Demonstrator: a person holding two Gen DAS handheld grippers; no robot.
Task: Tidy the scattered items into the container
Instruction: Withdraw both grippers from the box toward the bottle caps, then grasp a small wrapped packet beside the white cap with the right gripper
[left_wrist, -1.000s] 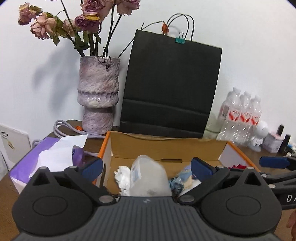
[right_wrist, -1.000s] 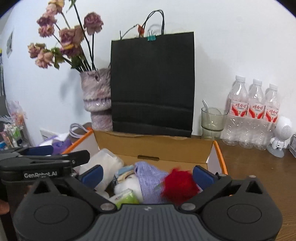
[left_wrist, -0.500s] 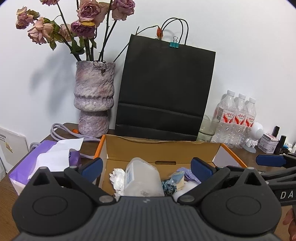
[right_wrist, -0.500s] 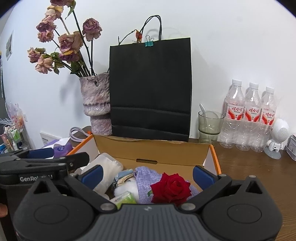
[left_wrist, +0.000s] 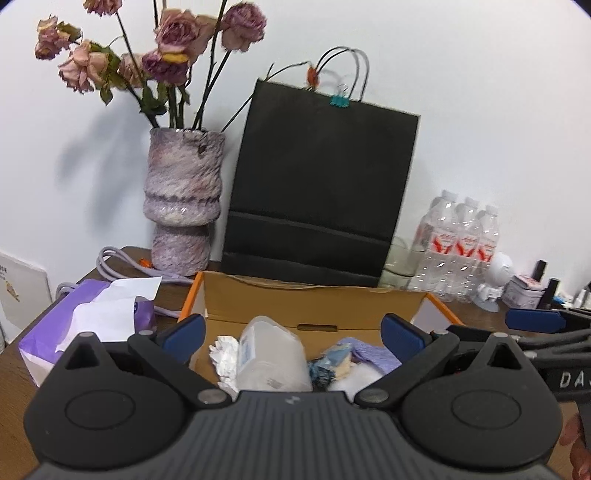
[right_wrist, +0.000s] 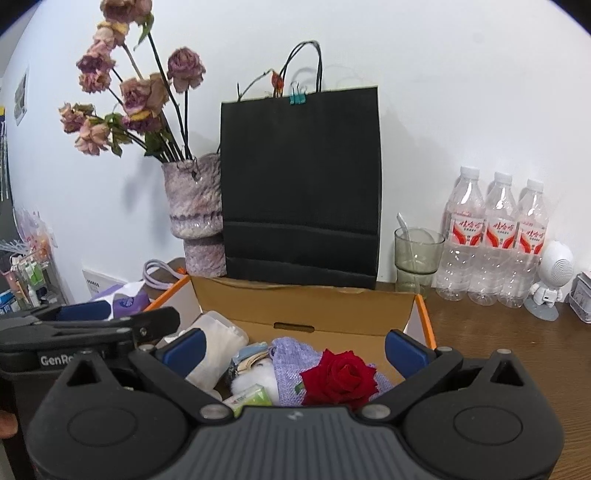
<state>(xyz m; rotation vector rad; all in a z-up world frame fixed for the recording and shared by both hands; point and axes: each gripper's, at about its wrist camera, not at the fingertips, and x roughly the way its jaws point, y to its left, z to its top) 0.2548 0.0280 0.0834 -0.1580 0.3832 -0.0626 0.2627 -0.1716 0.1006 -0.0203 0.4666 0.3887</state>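
Both the left gripper (left_wrist: 291, 338) and right gripper (right_wrist: 293, 350) hover spread wide and empty at the near edge of the cardboard box (right_wrist: 306, 308) on the counter (right_wrist: 517, 343), red rose (right_wrist: 340, 376), plastic jar (left_wrist: 269, 354) and purple cloth (right_wrist: 291, 354) lying inside.

Red rose (right_wrist: 340, 376), lilac cloth (right_wrist: 291, 354), tan box (right_wrist: 306, 306) (orange edges), black bag (right_wrist: 301, 184), mottled purple vase (right_wrist: 194, 206)

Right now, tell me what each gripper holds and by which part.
Nothing. The left gripper and right gripper are both open and empty above the cardboard box.
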